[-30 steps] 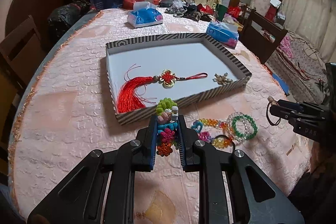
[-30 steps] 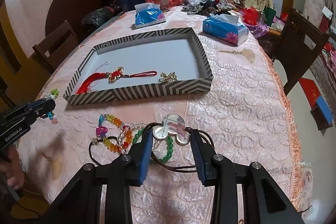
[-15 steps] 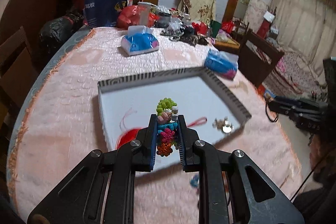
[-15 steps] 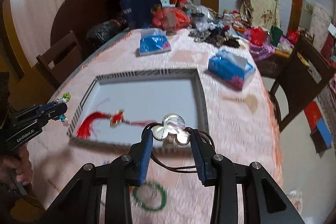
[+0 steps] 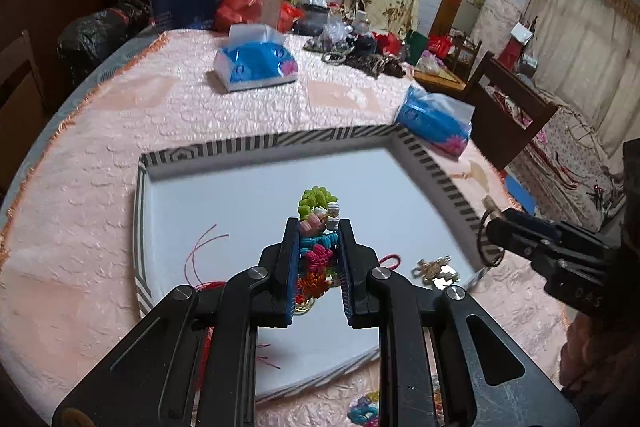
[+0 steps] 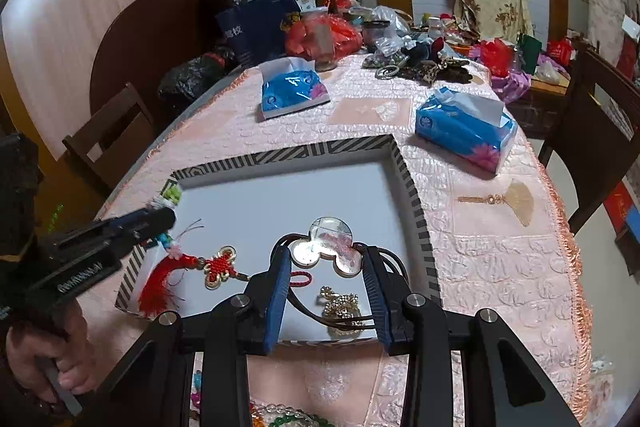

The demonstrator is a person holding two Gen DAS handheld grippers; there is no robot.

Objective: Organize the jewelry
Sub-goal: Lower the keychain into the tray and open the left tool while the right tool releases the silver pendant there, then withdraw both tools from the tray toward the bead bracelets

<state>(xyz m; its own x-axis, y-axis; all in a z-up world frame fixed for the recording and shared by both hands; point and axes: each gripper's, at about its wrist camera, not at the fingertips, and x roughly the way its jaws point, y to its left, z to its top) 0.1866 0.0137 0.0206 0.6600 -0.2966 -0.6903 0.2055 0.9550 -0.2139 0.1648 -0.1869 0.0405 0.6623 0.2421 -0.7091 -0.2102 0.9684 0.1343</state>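
My left gripper (image 5: 319, 227) is shut on a multicoloured knotted bracelet (image 5: 318, 223) and holds it above the striped box (image 5: 280, 140). It also shows in the right wrist view (image 6: 164, 213). My right gripper (image 6: 325, 255) is shut on a silver clover pendant (image 6: 326, 245) with a black cord, above the box (image 6: 416, 211). It also shows in the left wrist view (image 5: 492, 225). In the box lie a red Chinese knot tassel (image 6: 188, 269) and a gold brooch (image 6: 340, 303).
Two blue tissue packs (image 6: 466, 127) (image 6: 292, 89) lie beyond the box. A small fan charm (image 6: 508, 201) lies right of it. Bead bracelets (image 6: 280, 417) lie on the pink cloth near me. Bags and clutter fill the far end; chairs stand around.
Both grippers have risen and moved forward from the bead pile to above the box, each still holding its piece.
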